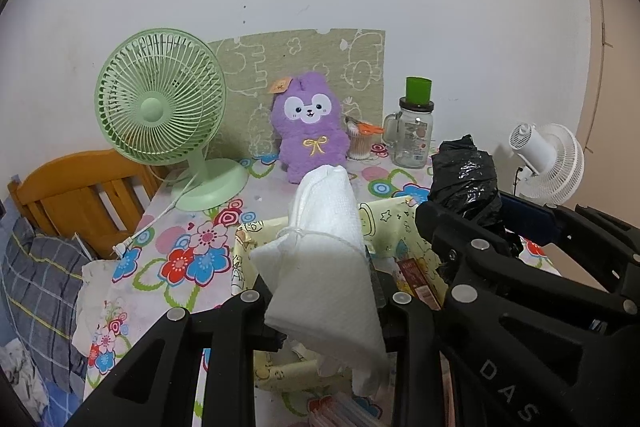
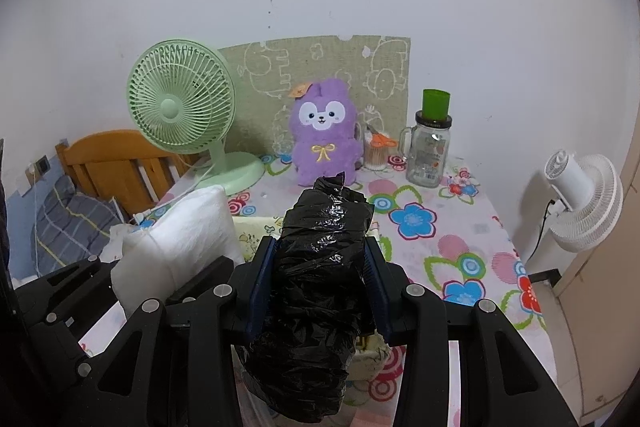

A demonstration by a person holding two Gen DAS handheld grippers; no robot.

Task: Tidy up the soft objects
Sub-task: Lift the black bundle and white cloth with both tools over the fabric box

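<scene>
Left gripper point(image 1: 324, 301): jaws closed on a white folded cloth bundle point(image 1: 326, 255), tied round with thin string, which stands up and away from the fingers with its long axis running from near to far. Right gripper point(image 2: 318, 287): the blue pads point(image 2: 262, 287) press both flanks of a black plastic-wrapped bundle point(image 2: 316, 287), whose long axis also runs along the fingers and overhangs them at the near and far ends. The two loads are held side by side, white on the left, black on the right, close but apparently not touching.

Directly beneath and just beyond both sets of fingers lies a pale yellow cartoon-print fabric bin point(image 1: 384, 223) on the flowered tablecloth point(image 2: 452, 251); its rim shows between the bundles. It is the likely receptacle, about equally near to either hand.

Far edge of the table: green desk fan point(image 1: 160, 107) at left, purple plush rabbit point(image 2: 324, 135) at centre, glass jar with green cap point(image 2: 430, 151) at right.
</scene>
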